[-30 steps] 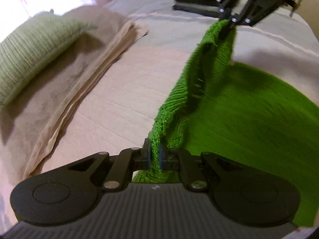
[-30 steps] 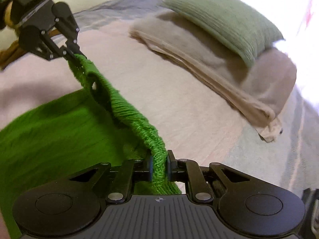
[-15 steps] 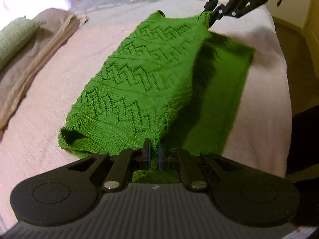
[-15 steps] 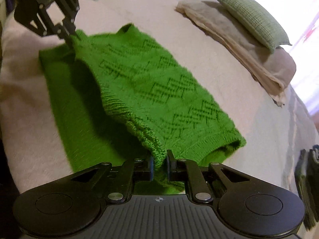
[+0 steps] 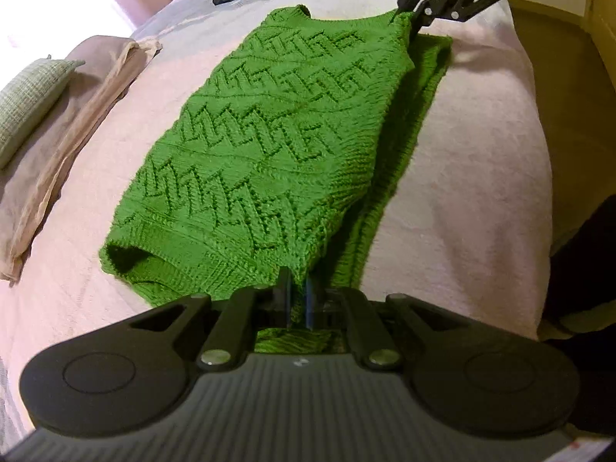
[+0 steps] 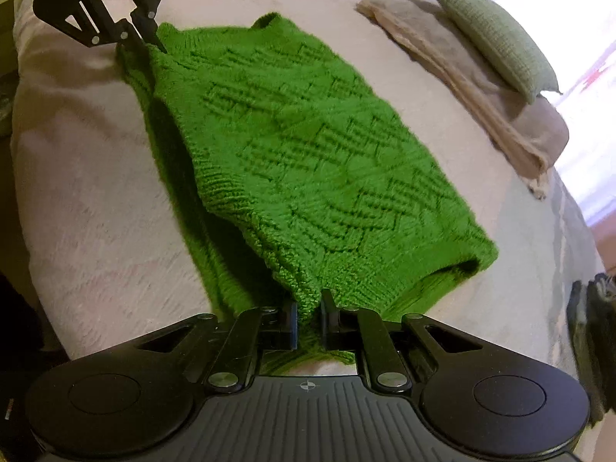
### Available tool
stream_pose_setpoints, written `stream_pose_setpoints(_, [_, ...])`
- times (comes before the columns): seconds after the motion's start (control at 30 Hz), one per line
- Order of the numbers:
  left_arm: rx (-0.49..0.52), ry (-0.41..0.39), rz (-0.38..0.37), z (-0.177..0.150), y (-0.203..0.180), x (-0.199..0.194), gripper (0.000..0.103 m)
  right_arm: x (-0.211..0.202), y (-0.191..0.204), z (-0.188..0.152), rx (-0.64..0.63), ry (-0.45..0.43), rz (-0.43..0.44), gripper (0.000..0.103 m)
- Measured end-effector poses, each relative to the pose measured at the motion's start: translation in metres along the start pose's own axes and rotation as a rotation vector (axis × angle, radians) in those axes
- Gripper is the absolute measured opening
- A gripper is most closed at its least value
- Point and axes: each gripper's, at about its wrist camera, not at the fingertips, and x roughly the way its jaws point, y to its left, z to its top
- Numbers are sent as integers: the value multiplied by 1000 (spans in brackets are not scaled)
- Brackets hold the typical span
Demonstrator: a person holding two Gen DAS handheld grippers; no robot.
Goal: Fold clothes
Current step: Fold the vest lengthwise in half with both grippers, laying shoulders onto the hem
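Green knit sweater (image 5: 269, 134) lies folded lengthwise on the pink bed (image 5: 462, 192), one half doubled over the other. Left gripper (image 5: 297, 300) has its fingers pinched tight on one end of the folded edge; right gripper (image 6: 308, 319) clamps the opposite end. Beside it, a green pillow (image 6: 496, 34) sits on beige blankets (image 6: 481, 104).

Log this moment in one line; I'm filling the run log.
step: side fold | left gripper: shut on green sweater | right gripper: shut on green sweater | surface: bed
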Motion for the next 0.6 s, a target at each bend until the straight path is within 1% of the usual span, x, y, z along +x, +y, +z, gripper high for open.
stream_pose_setpoints(0.13, [-7,10,0,-4,0,16,4,12,3,0,-23,11,-3,8])
stream_pose_setpoints(0.2, [-15,21,0,-2,3,14,6,11,-2,1,-21,21,-1,14])
stream_pose_setpoints(0.23, [-15,31,-5,-2,4,10,7,9,-4,3,-12,39,11,23])
stream_pose_setpoints(0.27, [-21,44,-13,-1,6,6,8,6,-4,4,-2,57,18,34])
stream_pose_setpoints(0.33, [-36,73,-29,0,11,-2,10,-4,-5,6,24,91,29,47])
stream_pose_setpoints(0.4, [-68,101,-39,1,17,-13,10,-16,-9,9,63,109,50,47])
stream_pose_setpoints(0.47, [-115,113,-36,4,25,-26,10,-29,-10,15,96,114,51,47])
stream_pose_setpoints(0.6, [-178,119,-15,14,40,-47,10,-46,-14,37,220,78,77,47])
